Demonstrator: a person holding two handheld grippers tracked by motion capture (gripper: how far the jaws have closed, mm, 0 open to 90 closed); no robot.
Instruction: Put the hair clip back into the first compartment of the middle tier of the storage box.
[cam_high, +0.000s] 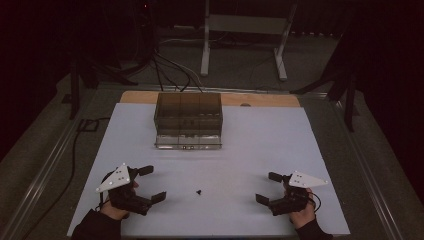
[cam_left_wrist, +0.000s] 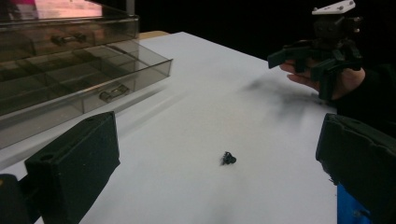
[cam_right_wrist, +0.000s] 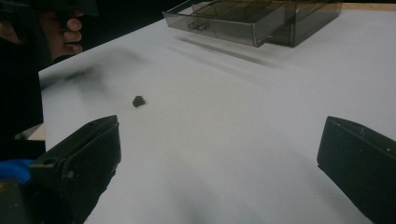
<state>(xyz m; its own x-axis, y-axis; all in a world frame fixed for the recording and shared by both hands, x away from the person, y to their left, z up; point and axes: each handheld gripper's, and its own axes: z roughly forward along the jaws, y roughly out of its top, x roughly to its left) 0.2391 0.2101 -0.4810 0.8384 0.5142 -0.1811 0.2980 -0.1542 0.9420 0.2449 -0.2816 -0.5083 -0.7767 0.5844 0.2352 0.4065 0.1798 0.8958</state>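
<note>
A small black part lies on the white table sheet between the two grippers; it is also the dark speck ahead of the left jaws and the speck left of centre in the right gripper view. My left gripper rests at the near left, open and empty. My right gripper rests at the near right, open and empty. A smoky clear drawer box stands at the back centre with its lowest drawer pulled out, a small metal piece inside.
The right gripper and the hand holding it show far off in the left gripper view. A wooden board edge runs behind the sheet. Cables and a metal stand lie on the floor beyond the table.
</note>
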